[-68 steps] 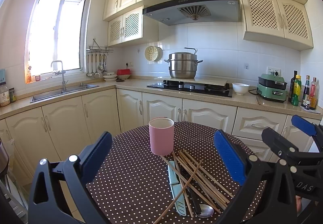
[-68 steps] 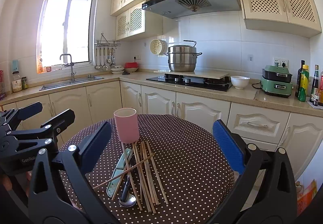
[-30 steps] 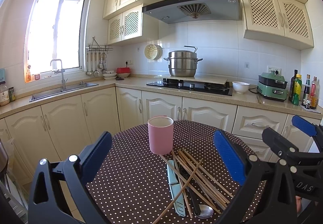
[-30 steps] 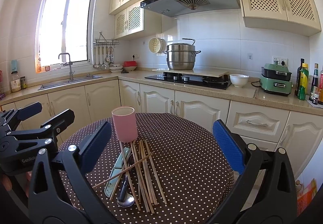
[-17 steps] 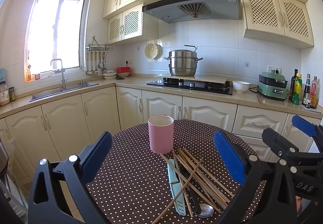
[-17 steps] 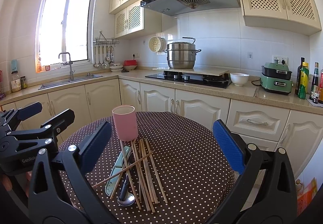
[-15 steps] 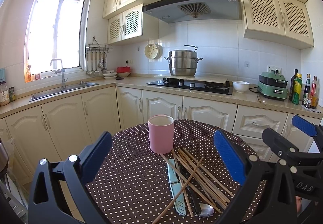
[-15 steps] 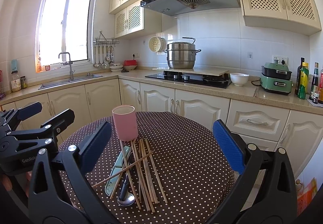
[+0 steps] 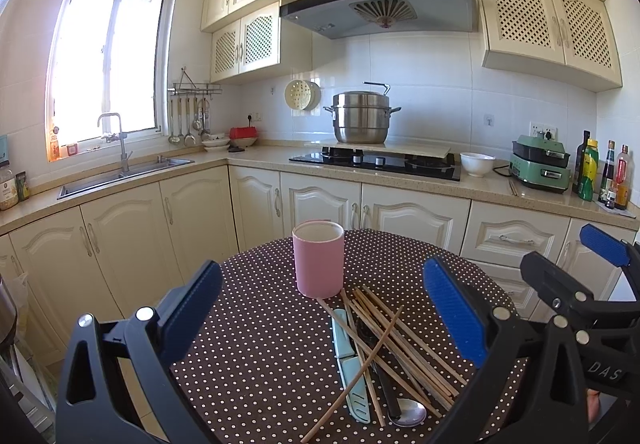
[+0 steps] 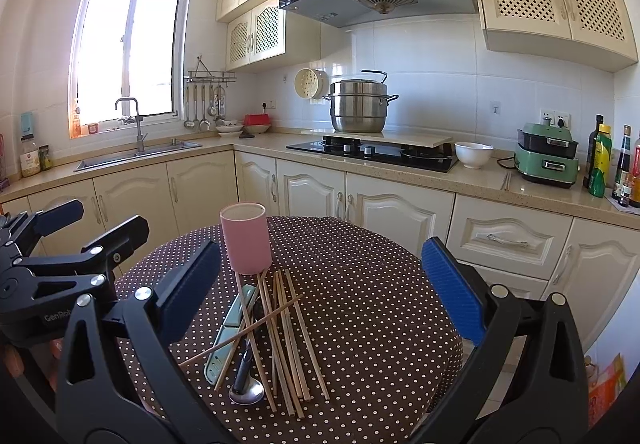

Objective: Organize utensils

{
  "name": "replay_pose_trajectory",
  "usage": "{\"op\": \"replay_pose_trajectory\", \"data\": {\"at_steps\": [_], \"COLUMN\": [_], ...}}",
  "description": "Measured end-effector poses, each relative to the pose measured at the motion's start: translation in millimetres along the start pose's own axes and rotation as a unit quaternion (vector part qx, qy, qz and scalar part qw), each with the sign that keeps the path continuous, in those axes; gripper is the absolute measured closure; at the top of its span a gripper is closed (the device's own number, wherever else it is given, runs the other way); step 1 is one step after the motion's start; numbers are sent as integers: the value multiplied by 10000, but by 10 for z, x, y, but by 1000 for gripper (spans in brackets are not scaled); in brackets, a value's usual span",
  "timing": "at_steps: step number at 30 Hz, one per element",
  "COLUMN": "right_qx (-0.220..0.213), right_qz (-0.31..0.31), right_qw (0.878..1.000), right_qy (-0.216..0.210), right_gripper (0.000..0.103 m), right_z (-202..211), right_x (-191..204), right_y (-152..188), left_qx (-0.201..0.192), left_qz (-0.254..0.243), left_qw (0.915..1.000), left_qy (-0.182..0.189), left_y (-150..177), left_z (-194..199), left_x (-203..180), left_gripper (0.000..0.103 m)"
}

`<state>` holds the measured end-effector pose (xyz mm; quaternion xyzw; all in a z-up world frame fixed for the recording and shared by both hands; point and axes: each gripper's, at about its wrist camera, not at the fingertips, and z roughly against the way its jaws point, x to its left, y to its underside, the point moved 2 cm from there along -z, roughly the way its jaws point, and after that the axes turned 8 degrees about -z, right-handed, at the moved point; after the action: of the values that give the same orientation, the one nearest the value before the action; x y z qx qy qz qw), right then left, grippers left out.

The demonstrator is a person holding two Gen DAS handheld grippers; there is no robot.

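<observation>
Both the left hand-held gripper (image 9: 320, 328) and the right hand-held gripper (image 10: 320, 304) hang wide open and empty, with the light, stiff, roll-prone chopsticks (image 9: 394, 340) heaped just ahead between their fingers, before the pink cup (image 9: 318, 264), probably best pinched mid-length.

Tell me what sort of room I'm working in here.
A home kitchen, by the look of it: a hob with a steel pot under a hood, a sink by the window, and cream cabinets along the counter.
</observation>
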<state>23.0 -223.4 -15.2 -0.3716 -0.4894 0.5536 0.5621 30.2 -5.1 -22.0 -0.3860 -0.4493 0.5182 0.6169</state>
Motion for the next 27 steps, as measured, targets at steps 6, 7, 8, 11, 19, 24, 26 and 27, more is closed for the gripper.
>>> {"op": "replay_pose_trajectory", "data": {"at_steps": [6,7,8,11,19,24,26,27], "right_qx": [376,459,556,846,1651,2115,2221,2254], "right_qz": [48,26,2,-78,-155,-235,-230,-214], "right_qw": [9992,9989,9983,9960,9859,9771,9748,9740], "right_qy": [105,133,174,269,207,18,-21,-36], "right_gripper": [5,5,5,5,23,36,37,37], "right_z": [-180,-225,-272,-426,-843,-1039,-1092,-1109], "right_x": [-58,-86,-120,-214,-329,-361,-365,-366], "right_y": [90,114,134,229,541,678,717,726], "left_qx": [510,694,847,1386,2282,2587,2722,2775], "left_qz": [-123,-114,-110,-224,-689,-1008,-1108,-1181], "left_qw": [9983,9969,9952,9871,9553,9394,9340,9323], "left_qy": [261,365,472,772,1747,2010,2031,1995], "left_y": [121,164,205,393,751,894,947,969], "left_z": [-273,-354,-424,-698,-1235,-1487,-1575,-1626], "left_x": [24,39,52,39,-254,-446,-497,-521], "left_gripper": [4,4,4,4,41,57,63,66]}}
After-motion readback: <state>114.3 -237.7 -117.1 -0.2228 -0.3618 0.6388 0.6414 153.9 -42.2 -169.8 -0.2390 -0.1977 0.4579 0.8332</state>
